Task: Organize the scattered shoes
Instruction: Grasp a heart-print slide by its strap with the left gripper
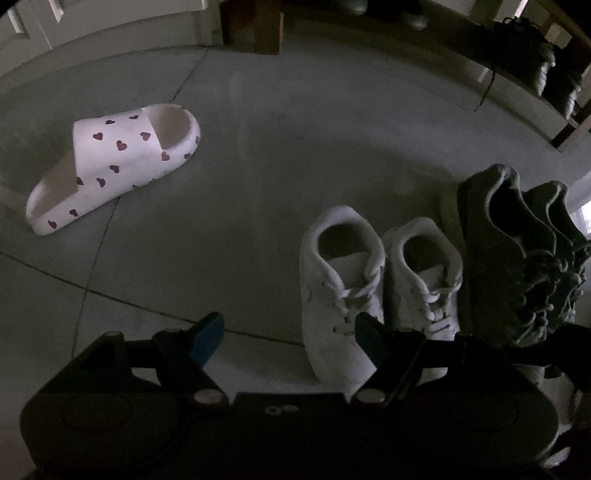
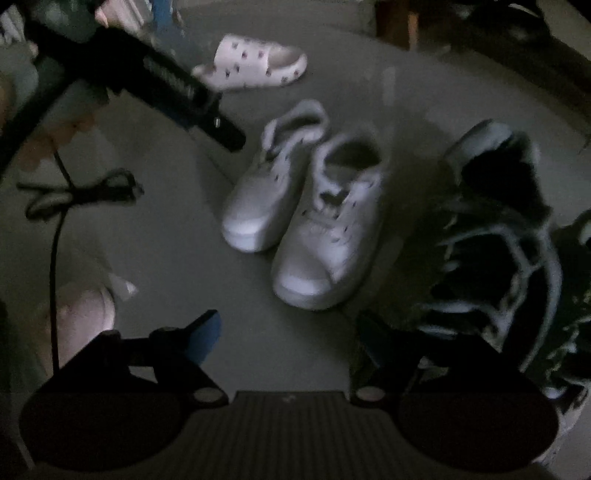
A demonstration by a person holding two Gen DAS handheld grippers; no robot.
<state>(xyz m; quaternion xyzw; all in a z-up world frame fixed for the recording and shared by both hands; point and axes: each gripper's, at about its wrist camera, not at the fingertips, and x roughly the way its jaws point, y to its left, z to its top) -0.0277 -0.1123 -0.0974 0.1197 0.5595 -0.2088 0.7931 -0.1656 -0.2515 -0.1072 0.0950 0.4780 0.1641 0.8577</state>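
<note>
A white slide with dark hearts (image 1: 114, 166) lies alone on the tiled floor at the left, small and far in the right wrist view (image 2: 255, 64). A pair of white sneakers (image 1: 340, 280) (image 2: 325, 236) stands side by side. Right of it stands a pair of dark sneakers (image 1: 498, 251) (image 2: 491, 229). My left gripper (image 1: 290, 338) is open over the floor, its right finger in front of the nearer white sneaker's toe. My right gripper (image 2: 290, 338) is open with only floor between its fingers, and the dark sneaker lies beside its right finger.
A low rack with dark shoes (image 1: 535, 62) runs along the far right. A wooden furniture leg (image 1: 255, 29) stands at the back. In the right wrist view the left gripper's black housing (image 2: 155, 77) crosses the upper left, above a black cable (image 2: 55, 258).
</note>
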